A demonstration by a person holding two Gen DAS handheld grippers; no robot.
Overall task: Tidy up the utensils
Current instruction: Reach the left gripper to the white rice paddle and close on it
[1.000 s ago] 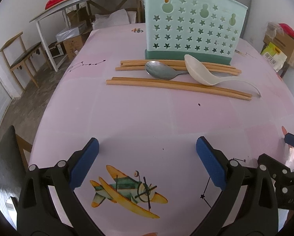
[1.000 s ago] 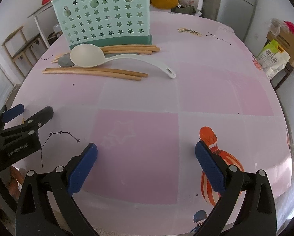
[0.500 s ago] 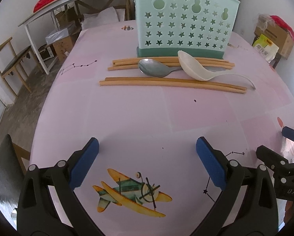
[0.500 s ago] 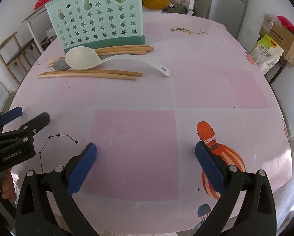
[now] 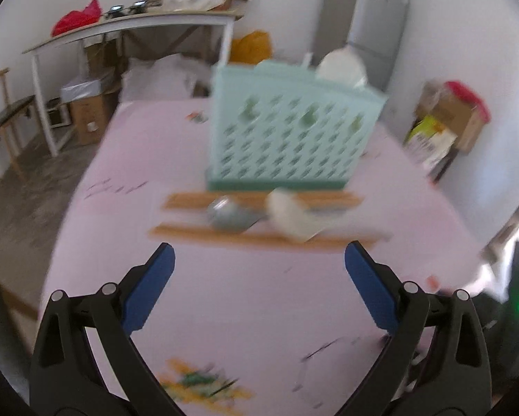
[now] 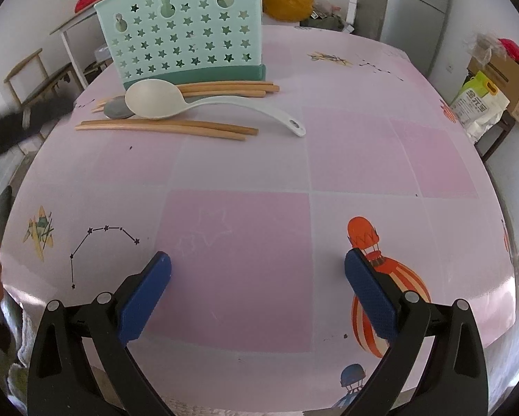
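A mint-green utensil holder with star holes stands at the far side of the pink table; it shows blurred in the left wrist view as holder. In front of it lie two pairs of wooden chopsticks, a white ladle and a metal spoon. The blurred left view shows the chopsticks, ladle and spoon just beyond my left gripper, which is open and empty. My right gripper is open and empty over the near table.
A white item sticks out of the holder's top. The tablecloth carries printed pictures. Beyond the table stand a chair, a white desk, boxes and a fridge. A dark sleeve crosses the right view's left edge.
My left gripper has swung forward toward the utensils, blurring its view; the chopsticks now lie just past its tips. The right gripper has barely moved, and both stay open.
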